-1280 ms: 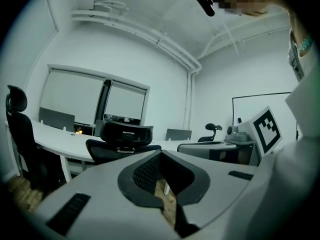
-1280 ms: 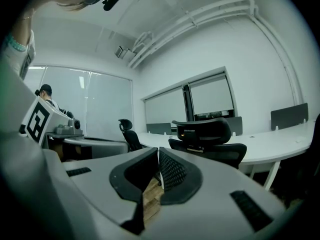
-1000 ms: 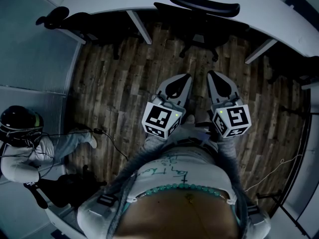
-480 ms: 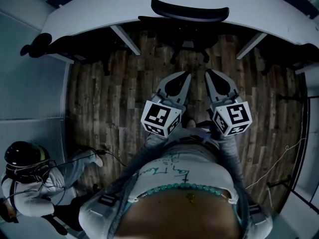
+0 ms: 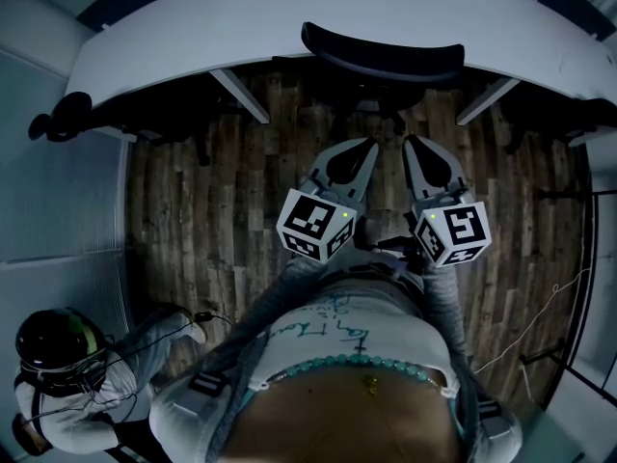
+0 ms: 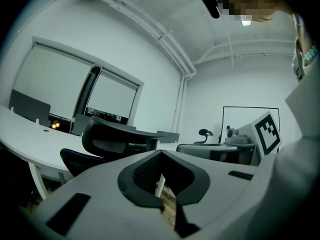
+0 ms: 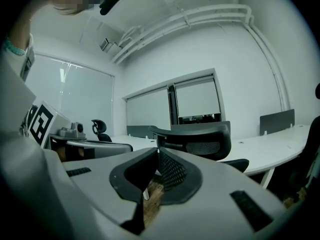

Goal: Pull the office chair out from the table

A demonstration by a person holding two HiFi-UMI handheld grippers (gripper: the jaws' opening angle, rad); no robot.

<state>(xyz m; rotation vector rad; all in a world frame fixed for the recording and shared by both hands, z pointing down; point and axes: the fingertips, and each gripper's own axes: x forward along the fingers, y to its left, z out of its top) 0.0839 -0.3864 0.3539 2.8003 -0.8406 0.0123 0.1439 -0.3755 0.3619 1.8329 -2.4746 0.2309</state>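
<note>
Nearest, the left gripper (image 5: 359,152) and right gripper (image 5: 415,148) were both shut tight and empty, side by side above the wood floor (image 5: 193,210). Beyond them, untouched, the office chair (image 5: 381,54) sat tucked under the curved white table (image 5: 241,17). It probably rolled easily. Its stiff backrest top looked the best hold.

Dim, bluish cast, fisheye edges (dark corners)

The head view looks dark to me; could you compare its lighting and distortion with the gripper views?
Head view: dim, deep shadow under the table, edges curved. Left gripper view: bright walls, chair a dark shape. Right gripper view: likewise, corners black.
</note>
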